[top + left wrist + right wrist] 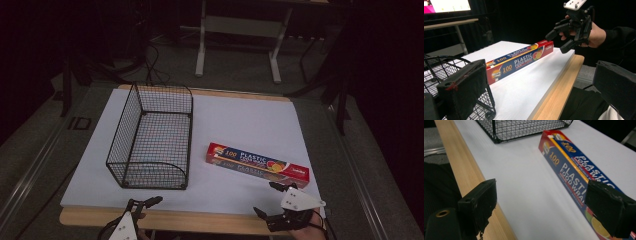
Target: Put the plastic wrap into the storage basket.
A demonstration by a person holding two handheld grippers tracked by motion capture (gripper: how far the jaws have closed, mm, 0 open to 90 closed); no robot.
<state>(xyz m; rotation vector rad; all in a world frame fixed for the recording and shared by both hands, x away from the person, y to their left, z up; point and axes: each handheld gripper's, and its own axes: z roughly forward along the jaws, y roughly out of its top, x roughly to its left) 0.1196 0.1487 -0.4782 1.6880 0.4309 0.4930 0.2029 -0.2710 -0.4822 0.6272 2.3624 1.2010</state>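
white table top — metal desk frame

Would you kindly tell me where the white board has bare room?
Free: behind the plastic wrap box to the white board's far edge, and between box and wire basket. Crowded: near edge by the right tongs.

The long red and blue box lying on the table read "100" and "PLASTIC" along its top face in the high view. In the left gripper view its side face carried "100" and "PLASTIC FOOD WRAP", with "100" repeated on the top face. The right gripper view showed the same "100" and "PLASTIC FOOD WRAP" on the box; smaller print was illegible.
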